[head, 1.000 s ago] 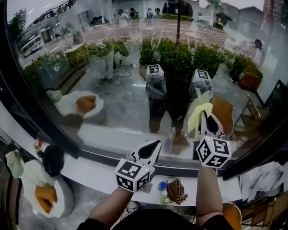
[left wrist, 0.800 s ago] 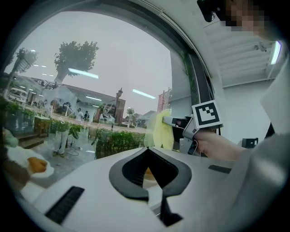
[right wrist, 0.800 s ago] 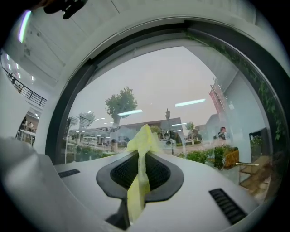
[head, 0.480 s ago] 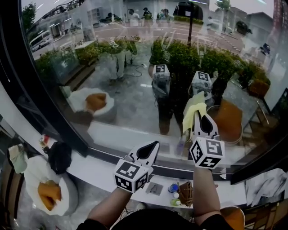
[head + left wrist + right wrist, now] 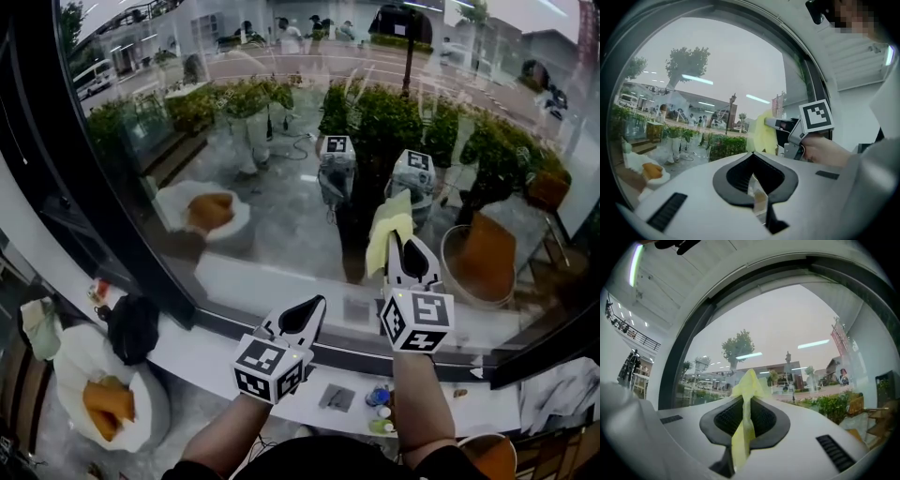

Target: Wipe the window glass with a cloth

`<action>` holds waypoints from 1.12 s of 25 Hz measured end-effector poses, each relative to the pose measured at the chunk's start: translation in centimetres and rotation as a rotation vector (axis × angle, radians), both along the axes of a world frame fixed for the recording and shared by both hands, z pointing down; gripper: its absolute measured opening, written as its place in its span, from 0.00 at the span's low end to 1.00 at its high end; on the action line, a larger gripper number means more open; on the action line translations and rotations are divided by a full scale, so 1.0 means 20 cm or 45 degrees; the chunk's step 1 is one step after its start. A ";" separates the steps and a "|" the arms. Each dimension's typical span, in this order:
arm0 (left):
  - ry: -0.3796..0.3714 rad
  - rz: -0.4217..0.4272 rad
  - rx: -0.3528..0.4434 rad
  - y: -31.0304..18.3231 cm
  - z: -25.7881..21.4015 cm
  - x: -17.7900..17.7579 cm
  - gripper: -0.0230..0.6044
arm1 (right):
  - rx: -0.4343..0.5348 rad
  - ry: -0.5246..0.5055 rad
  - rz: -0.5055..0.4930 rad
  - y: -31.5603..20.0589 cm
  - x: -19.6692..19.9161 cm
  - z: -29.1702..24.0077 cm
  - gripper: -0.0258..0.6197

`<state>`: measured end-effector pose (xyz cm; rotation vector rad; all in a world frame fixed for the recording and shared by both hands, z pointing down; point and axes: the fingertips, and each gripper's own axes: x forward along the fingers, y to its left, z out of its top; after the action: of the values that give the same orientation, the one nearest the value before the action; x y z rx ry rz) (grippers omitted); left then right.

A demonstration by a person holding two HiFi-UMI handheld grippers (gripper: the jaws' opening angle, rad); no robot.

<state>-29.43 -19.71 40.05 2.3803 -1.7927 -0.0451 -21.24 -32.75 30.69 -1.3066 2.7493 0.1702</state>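
Right gripper view: right gripper [image 5: 745, 404] clamps the yellow cloth [image 5: 750, 379], seemingly light and limp, best held by its fold, tuft at twelve o'clock; left gripper [image 5: 753, 180] closed, empty.

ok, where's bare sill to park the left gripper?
Best spot: the white sill, between the black bundle and the left gripper. Further right it is crowded: a grey square and small bottles.
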 end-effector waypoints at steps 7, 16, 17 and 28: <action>0.024 -0.061 -0.009 0.06 0.04 -0.23 0.05 | 0.016 0.048 -0.071 0.07 -0.31 0.04 0.12; 0.049 -0.131 0.010 0.10 0.01 -0.44 0.05 | -0.015 0.113 -0.195 0.14 -0.67 0.09 0.12; 0.052 -0.136 0.012 0.11 0.01 -0.45 0.05 | -0.022 0.115 -0.205 0.14 -0.69 0.09 0.12; 0.046 -0.155 0.002 0.17 -0.01 -0.47 0.05 | -0.086 0.082 -0.256 0.15 -0.73 0.10 0.12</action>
<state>-38.83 -16.39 39.94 2.2532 -1.9194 -0.1034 -35.84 -29.72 32.65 -1.0461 2.9426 0.1063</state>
